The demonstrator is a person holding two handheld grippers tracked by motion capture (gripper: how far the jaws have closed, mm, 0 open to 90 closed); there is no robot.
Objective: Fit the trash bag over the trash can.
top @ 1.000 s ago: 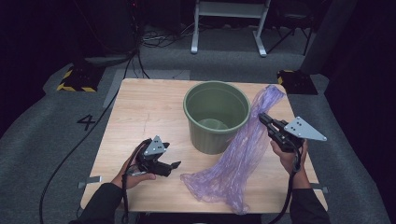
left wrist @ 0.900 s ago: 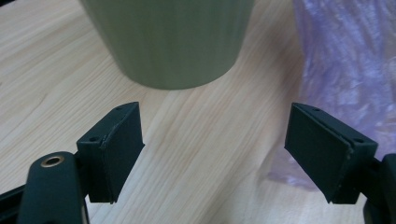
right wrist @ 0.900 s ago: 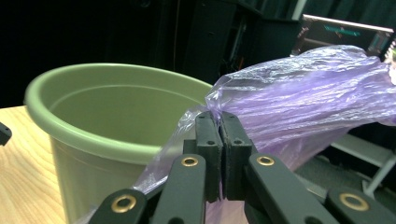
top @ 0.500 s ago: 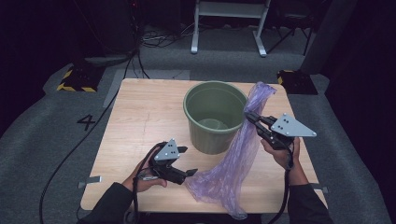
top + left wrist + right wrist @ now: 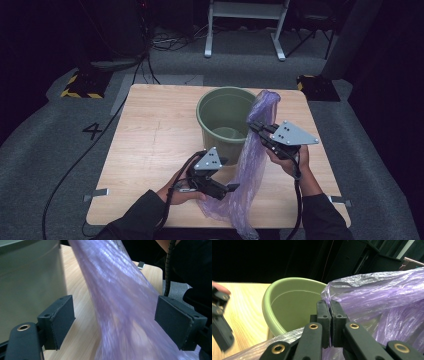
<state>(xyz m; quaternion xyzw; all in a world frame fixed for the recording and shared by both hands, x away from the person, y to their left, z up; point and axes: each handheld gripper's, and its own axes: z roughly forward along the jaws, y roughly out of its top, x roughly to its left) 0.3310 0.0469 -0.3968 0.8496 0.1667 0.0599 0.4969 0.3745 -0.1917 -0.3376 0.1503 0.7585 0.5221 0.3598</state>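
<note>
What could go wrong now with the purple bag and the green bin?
The right gripper pinches only a thin fold of the purple bag, so it may slip out. The left gripper stands open around the bag; closing there could bunch it. A hard pull might tip the green bin.

"4" — on the grey floor (image 5: 60, 150)

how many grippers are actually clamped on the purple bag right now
1: the right gripper, shut on the purple bag beside the green bucket. The left gripper is at the bag's lower part, jaws open around it.
</note>
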